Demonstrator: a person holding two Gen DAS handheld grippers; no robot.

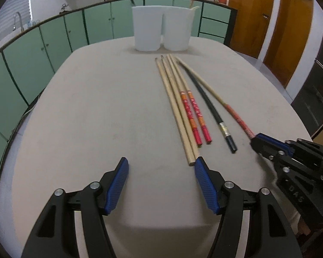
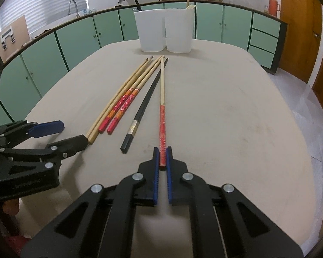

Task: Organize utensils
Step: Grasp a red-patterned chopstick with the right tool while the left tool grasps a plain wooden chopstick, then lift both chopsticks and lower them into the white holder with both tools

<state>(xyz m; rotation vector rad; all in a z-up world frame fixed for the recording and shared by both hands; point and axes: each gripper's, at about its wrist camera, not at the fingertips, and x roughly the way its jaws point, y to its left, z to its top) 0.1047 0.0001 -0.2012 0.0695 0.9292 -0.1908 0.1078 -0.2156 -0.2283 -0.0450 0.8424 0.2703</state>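
Several chopsticks lie lengthwise on the beige table (image 1: 86, 107). My right gripper (image 2: 162, 153) is shut on the red end of one red-handled chopstick (image 2: 162, 99), which points away toward the bins. In the left wrist view that chopstick (image 1: 215, 95) ends inside the right gripper (image 1: 258, 142). Left of it lie a black chopstick (image 2: 144, 103), a red-handled pair (image 2: 123, 105) and two plain wooden ones (image 2: 116, 101). My left gripper (image 1: 161, 172) stands open over bare table, its right finger beside the wooden pair's (image 1: 178, 120) near ends. Two white bins (image 1: 162, 28) stand at the far edge, one chopstick upright in each.
Green kitchen cabinets (image 1: 53, 43) with a counter, a sink and pots curve behind the table. Wooden doors (image 1: 286, 28) stand at the right. The table's right half (image 2: 236, 118) has bare surface.
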